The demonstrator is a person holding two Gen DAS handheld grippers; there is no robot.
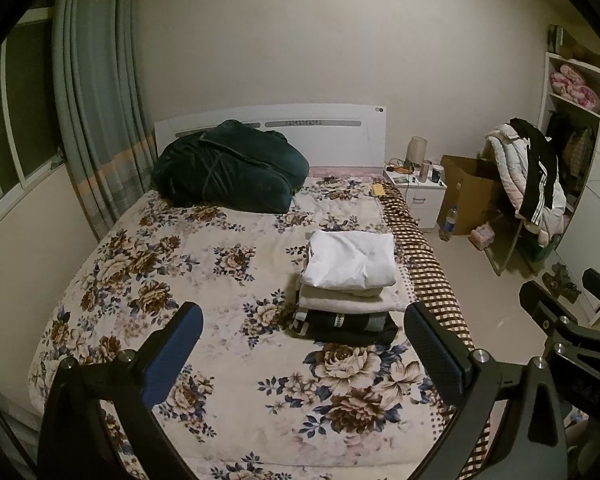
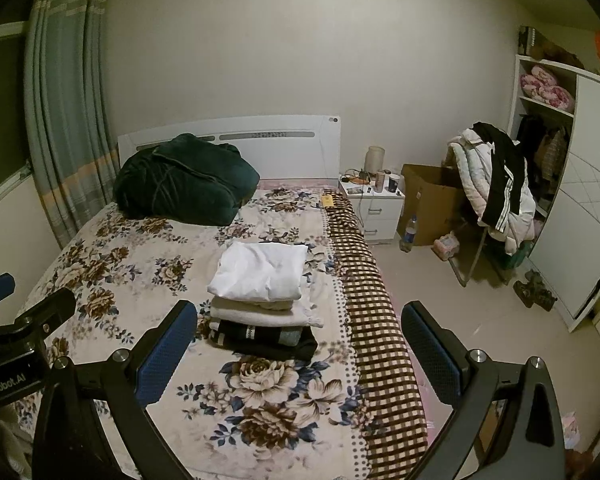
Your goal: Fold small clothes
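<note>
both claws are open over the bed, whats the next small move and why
Probably pull both back: the left claw and right claw are open and empty, the folded stack sits tidy on the floral bedspread, and no loose small garment shows there.

Folded stack (image 1: pixel 346 292) on floral bedspread, two o'clock of centre; white top (image 2: pixel 260 270); cream middle; black bottom.

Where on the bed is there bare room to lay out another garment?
Free: the floral quilt between the window side and the folded stack, below the green bundle; also the near strip before the stack. Crowded: the headboard end and the nightstand.
</note>
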